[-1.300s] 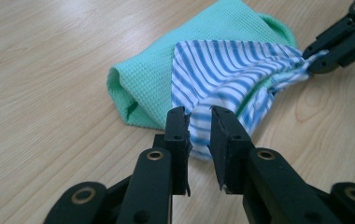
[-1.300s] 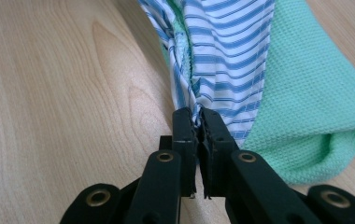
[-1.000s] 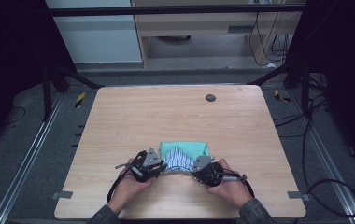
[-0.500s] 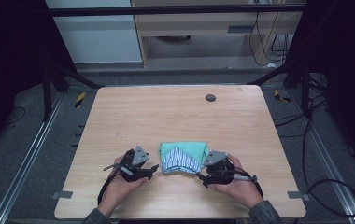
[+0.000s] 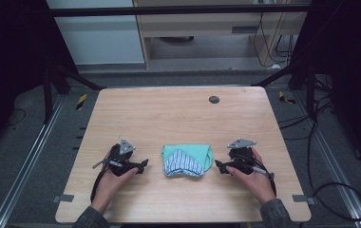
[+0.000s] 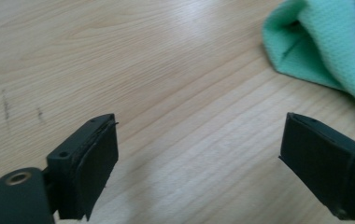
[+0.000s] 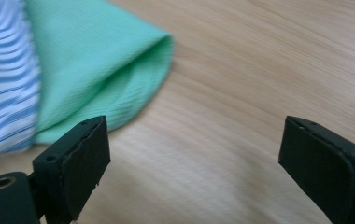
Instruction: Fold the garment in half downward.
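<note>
A folded green cloth with a blue-and-white striped panel lies near the front edge of a wooden table, its long axis running across the table from left to right and its rounded folded end facing the right gripper. The 2 grippers flank it, each resting clear of the fabric with bare wood between. The left gripper, seen from its own camera, has its jaws spread wide after just opening, nothing between them but tabletop; the cloth's green corner sits ahead and off to one side. The right gripper likewise stands released, its jaws freshly parted and gripping nothing, the cloth's fold just beyond one pad
</note>
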`<action>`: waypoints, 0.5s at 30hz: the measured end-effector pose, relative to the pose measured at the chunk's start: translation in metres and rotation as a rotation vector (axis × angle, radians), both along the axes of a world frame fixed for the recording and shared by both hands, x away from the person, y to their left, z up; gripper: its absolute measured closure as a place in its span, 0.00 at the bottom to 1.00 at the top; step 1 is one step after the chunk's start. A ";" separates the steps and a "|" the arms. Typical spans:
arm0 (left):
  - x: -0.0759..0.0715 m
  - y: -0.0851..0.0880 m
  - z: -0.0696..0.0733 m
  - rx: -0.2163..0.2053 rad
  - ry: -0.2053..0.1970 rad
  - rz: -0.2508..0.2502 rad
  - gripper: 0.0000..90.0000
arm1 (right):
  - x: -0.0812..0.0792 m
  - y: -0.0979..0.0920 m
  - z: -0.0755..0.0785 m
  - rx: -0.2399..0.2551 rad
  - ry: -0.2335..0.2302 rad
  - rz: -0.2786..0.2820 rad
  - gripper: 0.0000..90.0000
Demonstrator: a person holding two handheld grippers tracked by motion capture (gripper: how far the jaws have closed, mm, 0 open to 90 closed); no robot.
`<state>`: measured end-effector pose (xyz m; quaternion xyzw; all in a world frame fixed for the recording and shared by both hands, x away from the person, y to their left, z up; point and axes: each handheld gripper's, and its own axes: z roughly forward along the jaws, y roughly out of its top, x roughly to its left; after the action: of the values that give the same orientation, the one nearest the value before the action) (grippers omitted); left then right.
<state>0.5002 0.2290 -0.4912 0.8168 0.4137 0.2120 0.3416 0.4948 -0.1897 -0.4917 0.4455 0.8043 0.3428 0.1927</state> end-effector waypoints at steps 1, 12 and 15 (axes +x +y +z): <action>0.000 0.000 0.000 0.000 0.000 0.000 0.11 | 0.000 0.000 0.000 0.000 0.000 0.000 0.10; 0.018 0.012 -0.012 0.008 0.024 0.062 0.10 | 0.020 -0.022 -0.012 -0.004 0.003 -0.231 0.11; 0.021 0.012 -0.013 0.002 0.016 0.076 0.09 | 0.022 -0.028 -0.014 -0.007 0.004 -0.251 0.11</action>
<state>0.5211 0.2410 -0.5044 0.8023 0.4471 0.2189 0.3293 0.5163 -0.2173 -0.5060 0.5428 0.7437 0.3123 0.2341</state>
